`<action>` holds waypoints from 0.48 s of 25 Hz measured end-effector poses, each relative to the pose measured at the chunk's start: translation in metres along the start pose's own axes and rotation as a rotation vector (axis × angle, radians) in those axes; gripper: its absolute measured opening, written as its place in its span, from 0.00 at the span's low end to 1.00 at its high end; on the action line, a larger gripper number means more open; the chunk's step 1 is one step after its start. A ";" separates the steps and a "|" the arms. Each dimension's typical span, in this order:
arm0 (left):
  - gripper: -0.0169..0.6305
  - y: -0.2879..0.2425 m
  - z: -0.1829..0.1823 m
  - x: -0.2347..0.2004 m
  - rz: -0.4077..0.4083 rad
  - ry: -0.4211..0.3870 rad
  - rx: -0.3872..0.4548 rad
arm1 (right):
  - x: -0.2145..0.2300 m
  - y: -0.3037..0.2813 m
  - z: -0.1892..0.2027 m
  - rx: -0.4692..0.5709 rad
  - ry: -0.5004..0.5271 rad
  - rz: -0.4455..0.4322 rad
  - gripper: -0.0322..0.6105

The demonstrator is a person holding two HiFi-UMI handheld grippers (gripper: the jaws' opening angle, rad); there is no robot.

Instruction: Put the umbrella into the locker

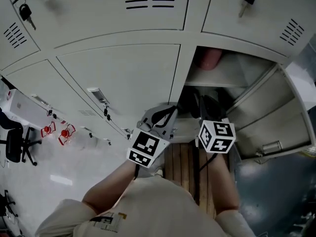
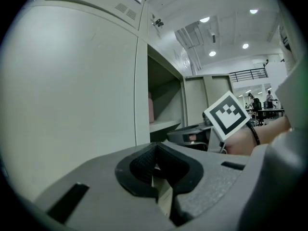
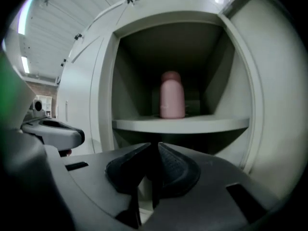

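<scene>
Left tongs (image 2: 155, 153) clenched on nothing; right tongs (image 3: 153, 150) slightly parted and empty, facing the open locker (image 1: 261, 102). A dark bundle, probably the umbrella (image 1: 200, 106), lies below the shelf (image 3: 183, 124). Risk: it seems to sit near the front edge and could slide out.

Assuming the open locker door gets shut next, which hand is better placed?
Right, probably: the right gripper faces straight into the open compartment, beside the swung-out door; the left gripper faces the closed neighbouring door.
</scene>
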State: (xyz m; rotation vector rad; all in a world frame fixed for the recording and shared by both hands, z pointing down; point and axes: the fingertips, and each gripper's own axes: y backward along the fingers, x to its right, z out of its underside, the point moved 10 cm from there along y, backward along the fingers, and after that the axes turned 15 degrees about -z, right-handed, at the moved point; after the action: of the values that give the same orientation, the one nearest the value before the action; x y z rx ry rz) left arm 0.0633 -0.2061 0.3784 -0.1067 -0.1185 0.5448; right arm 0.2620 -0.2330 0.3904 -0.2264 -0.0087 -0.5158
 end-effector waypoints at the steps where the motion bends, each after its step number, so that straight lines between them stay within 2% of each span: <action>1: 0.04 0.002 -0.004 0.000 -0.001 -0.013 0.012 | -0.003 0.008 -0.009 0.031 0.008 0.001 0.11; 4: 0.04 0.007 -0.014 0.002 -0.001 -0.039 0.036 | -0.013 0.028 -0.034 0.092 0.036 -0.022 0.11; 9: 0.04 0.014 -0.036 0.004 -0.009 -0.013 0.085 | -0.040 0.064 -0.078 0.199 0.183 -0.018 0.10; 12: 0.04 0.022 -0.054 0.005 0.002 -0.015 0.132 | -0.055 0.084 -0.101 0.260 0.222 -0.038 0.09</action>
State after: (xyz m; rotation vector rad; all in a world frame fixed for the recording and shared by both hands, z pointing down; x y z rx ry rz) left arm 0.0638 -0.1888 0.3229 0.0262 -0.0967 0.5535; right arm 0.2499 -0.1569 0.2708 0.0865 0.1354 -0.5692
